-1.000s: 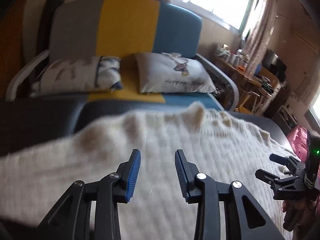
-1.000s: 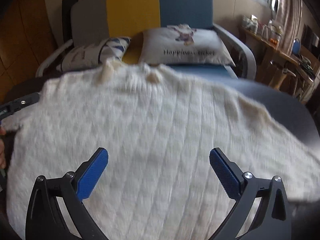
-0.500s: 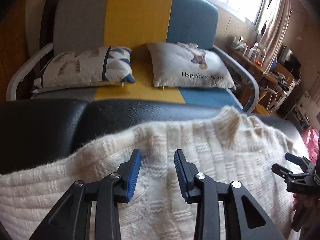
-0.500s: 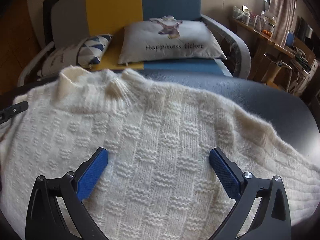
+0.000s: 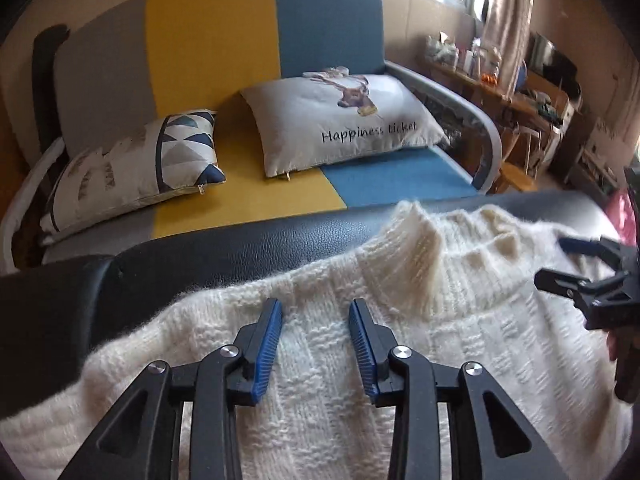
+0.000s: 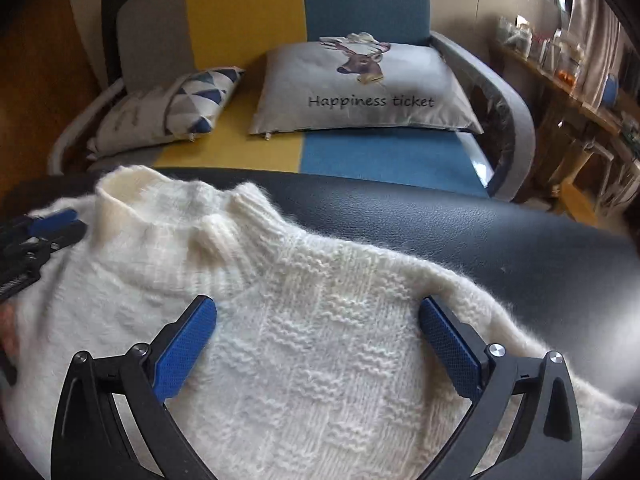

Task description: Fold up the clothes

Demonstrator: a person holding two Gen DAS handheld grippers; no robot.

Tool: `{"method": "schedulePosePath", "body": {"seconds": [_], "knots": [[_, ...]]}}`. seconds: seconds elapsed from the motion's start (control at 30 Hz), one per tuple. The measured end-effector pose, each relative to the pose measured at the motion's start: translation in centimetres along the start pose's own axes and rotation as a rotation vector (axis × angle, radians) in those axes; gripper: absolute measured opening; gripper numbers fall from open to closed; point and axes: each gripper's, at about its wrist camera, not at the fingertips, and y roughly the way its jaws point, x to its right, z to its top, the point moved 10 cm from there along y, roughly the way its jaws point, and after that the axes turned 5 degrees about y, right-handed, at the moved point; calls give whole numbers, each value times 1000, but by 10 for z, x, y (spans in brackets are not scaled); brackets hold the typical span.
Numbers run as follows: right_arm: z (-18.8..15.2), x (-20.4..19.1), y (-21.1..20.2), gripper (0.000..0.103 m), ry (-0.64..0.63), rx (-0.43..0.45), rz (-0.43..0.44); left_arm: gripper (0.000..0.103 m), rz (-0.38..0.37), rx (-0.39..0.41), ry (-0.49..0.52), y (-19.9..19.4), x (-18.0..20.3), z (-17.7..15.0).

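In the left wrist view, the left gripper (image 5: 315, 322) hung over the white knit sweater (image 5: 460, 320) with its jaws apart, holding nothing. The sweater lay flat on a black leather cushion (image 5: 248, 252).

In the right wrist view, the right gripper (image 6: 318, 320) was spread wide above the sweater's shoulder, by the collar (image 6: 224, 224).

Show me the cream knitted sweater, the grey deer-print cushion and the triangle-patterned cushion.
cream knitted sweater (image 6: 320, 360), right wrist view, chest panel
grey deer-print cushion (image 6: 360, 96), right wrist view, middle of its face
triangle-patterned cushion (image 5: 136, 168), left wrist view, middle of its face
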Motion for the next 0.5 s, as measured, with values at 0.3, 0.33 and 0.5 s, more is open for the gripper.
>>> {"method": "schedulePosePath", "body": {"seconds": [0.3,0.33,0.5], "knots": [[15,-18,4,103,-50,24,118,35,20,-25,56,19,31,7],[15,-16,12,103,-47,-3,117,36,27,-20,50,20,30,7],[15,-9,17,103,-79,-22,81,36,12,-14,13,16,23,7]]}}
